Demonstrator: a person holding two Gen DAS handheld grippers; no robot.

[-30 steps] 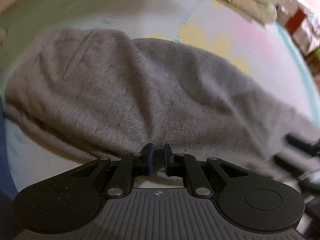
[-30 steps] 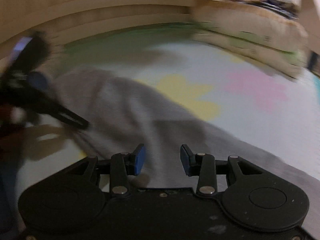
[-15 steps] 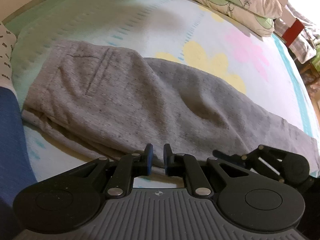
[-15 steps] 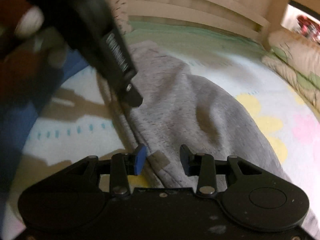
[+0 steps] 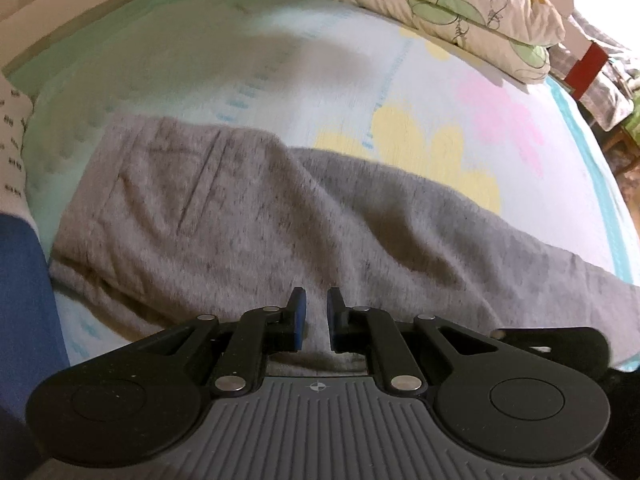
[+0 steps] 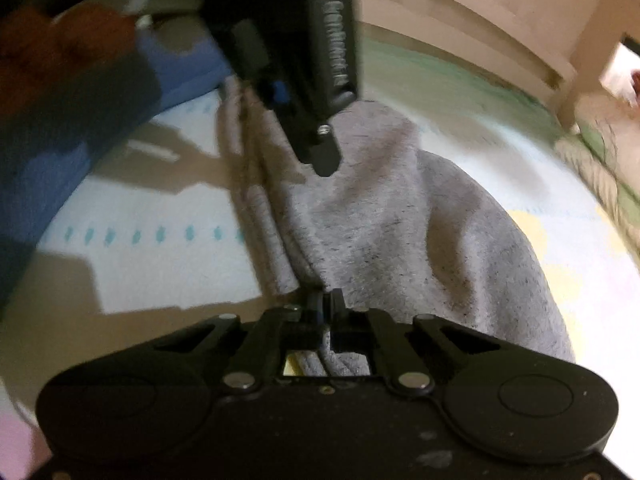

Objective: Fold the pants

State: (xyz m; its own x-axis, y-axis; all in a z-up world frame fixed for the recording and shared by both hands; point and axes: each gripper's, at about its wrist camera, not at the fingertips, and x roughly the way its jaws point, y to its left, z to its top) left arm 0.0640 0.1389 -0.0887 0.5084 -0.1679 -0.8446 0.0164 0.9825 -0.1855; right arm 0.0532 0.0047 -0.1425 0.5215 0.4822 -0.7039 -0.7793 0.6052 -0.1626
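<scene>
The grey sweatpants [image 5: 248,216] lie folded lengthwise across a pastel bed sheet, waistband to the left, legs running right. My left gripper [image 5: 316,312] hovers over the near edge of the pants with a narrow gap between its pads and no cloth in it. My right gripper [image 6: 326,306] is shut on the near edge of the grey pants [image 6: 400,240]. The left gripper's body [image 6: 312,80] hangs above the pants in the right wrist view. The right gripper's body [image 5: 560,344] shows at the lower right of the left wrist view.
The bed sheet [image 5: 240,60] has yellow and pink flower prints. Two stacked pillows [image 5: 460,8] lie at the far right. A blue cloth [image 5: 20,288] lies at the left edge. A wooden bed frame [image 6: 460,20] runs along the far side.
My right gripper closed on the near edge of the pants. My left gripper let go of the cloth, opened slightly and lifted off it.
</scene>
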